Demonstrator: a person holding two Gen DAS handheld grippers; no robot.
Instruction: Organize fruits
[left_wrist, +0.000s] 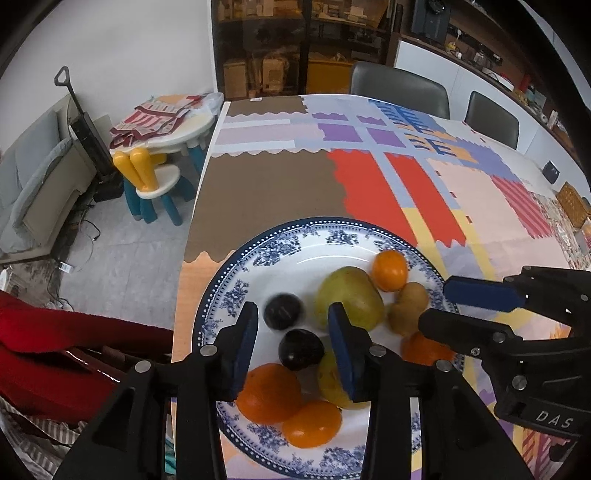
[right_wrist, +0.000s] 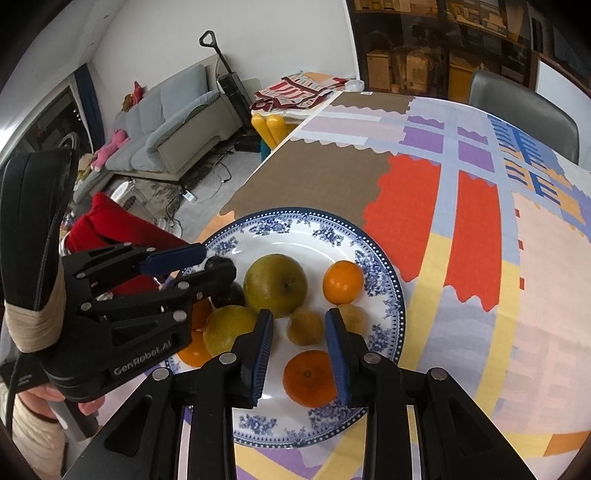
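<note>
Plate (right_wrist: 384, 273) packed w/ fruit, bare tablecloth (right_wrist: 461, 221) beyond

Both black plastic tongs carry blue ribbed pads and silver round screws. The left tongs (right_wrist: 192, 264) bear white "GenRobot.AI" lettering, with beige tape wrapping the handle; the right tongs (left_wrist: 448, 304) read "DAS".

patchwork tablecloth (left_wrist: 369, 177), grey sofa (right_wrist: 173, 122), vacuum (right_wrist: 231, 83)

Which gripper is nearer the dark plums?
Left. The left gripper is open right over the two dark plums; the right gripper is across the plate, open over an orange.
</note>
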